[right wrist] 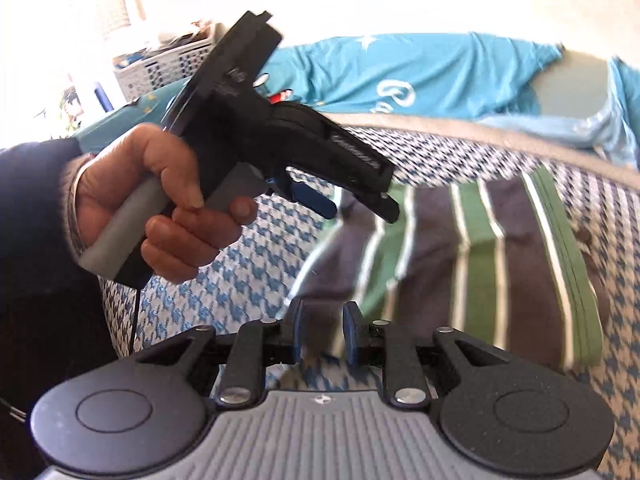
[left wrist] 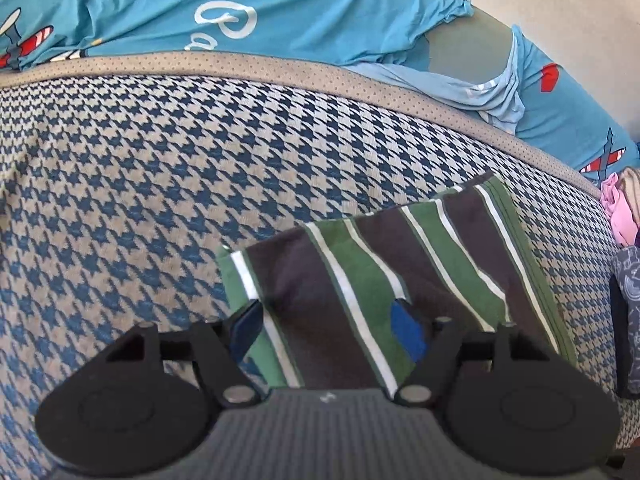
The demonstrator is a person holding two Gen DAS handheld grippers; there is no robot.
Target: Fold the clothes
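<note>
White perforated laundry basket (right wrist: 168,65) at ten o'clock, contents unclear. Left gripper (left wrist: 328,326) spread wide over the folded green-and-brown striped garment (left wrist: 400,264), gripping nothing. Right gripper (right wrist: 325,334) narrowly parted, empty.

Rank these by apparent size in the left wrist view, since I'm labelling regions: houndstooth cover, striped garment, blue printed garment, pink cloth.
1. houndstooth cover
2. blue printed garment
3. striped garment, though nearness to the camera enlarges it
4. pink cloth, cut off at the edge
</note>
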